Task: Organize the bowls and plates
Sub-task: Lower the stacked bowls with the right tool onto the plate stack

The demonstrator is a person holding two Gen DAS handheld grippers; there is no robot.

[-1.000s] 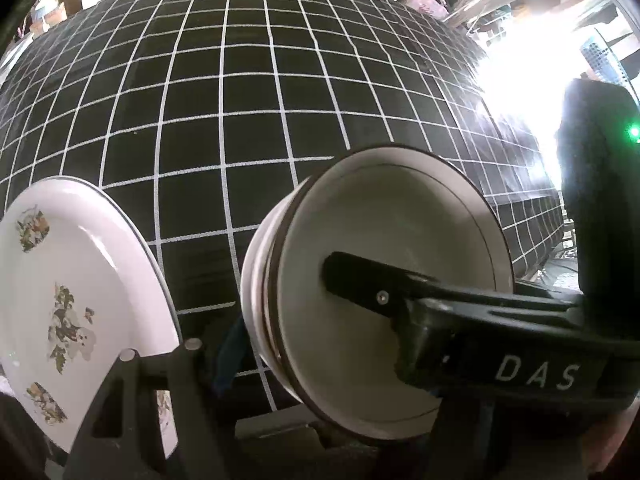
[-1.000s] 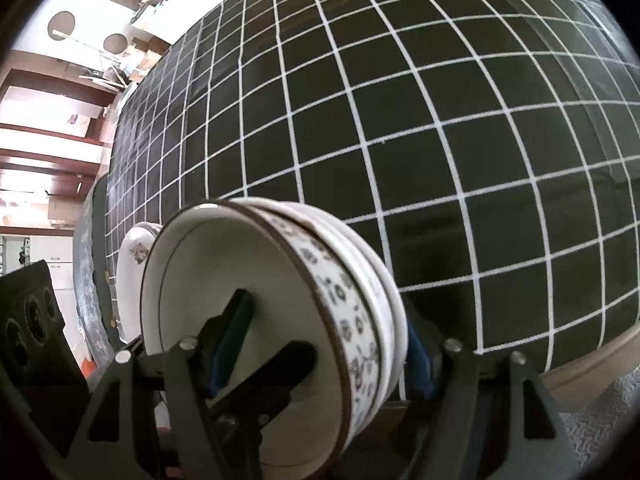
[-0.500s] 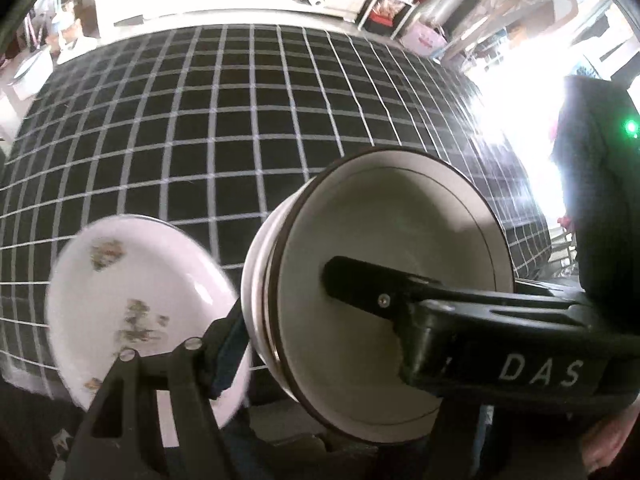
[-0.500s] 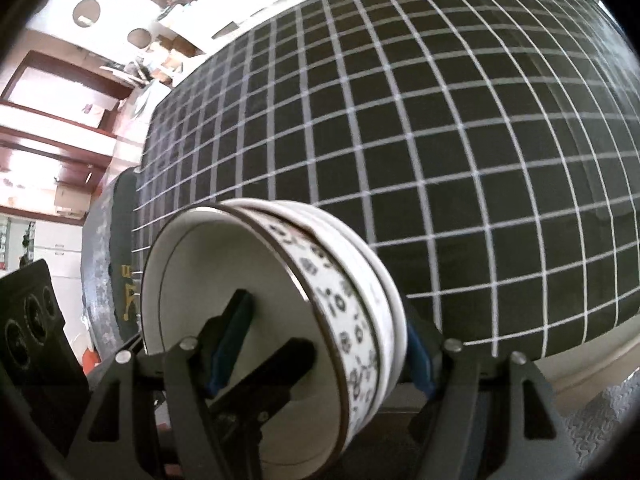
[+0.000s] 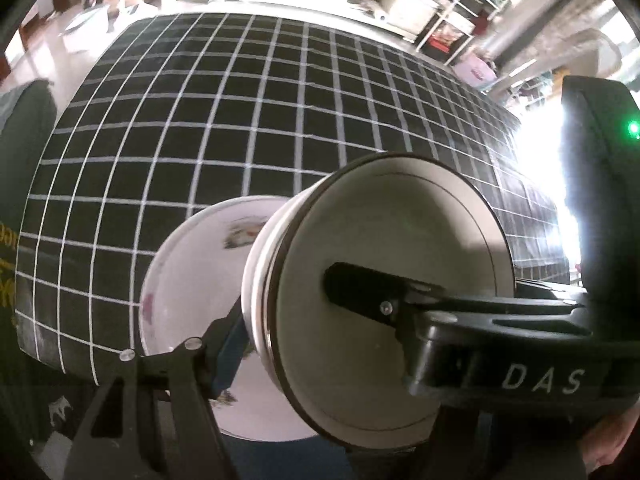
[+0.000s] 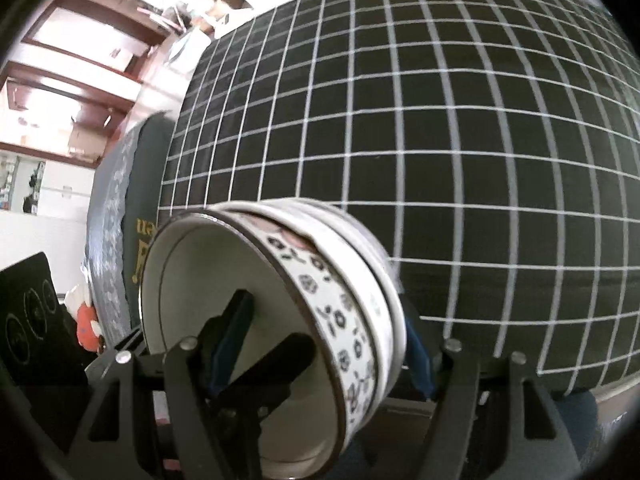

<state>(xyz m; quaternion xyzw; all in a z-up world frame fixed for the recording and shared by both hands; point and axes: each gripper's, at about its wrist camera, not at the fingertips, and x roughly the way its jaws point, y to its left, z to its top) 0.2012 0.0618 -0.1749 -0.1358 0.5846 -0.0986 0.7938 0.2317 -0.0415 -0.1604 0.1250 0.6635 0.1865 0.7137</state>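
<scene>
A stack of white bowls (image 5: 404, 220) lies on its side in the air above the table's near edge. The outer bowl has a dark rim and a band of small flowers (image 6: 344, 320). My left gripper (image 5: 284, 300) is shut on the stack, with its blue pad against the base and a black finger (image 5: 360, 288) inside the top bowl. My right gripper (image 6: 326, 316) is shut on the same stack, one finger (image 6: 236, 316) inside and the other on the base. A white flowered plate (image 5: 184, 300) lies on the table behind the stack.
The table has a black cloth with a white grid (image 5: 240, 120) (image 6: 440, 120). A dark cushion with yellow lettering (image 6: 136, 240) stands at the table's left end. Beside it are an orange and white object (image 6: 86, 320) and a black panel with circles (image 6: 28, 332). Shelves and clutter stand beyond the far edge.
Both grippers have carried the stack leftward along the table's near edge and a little up. In the left wrist view the plate has slid from the left edge to behind the stack.
</scene>
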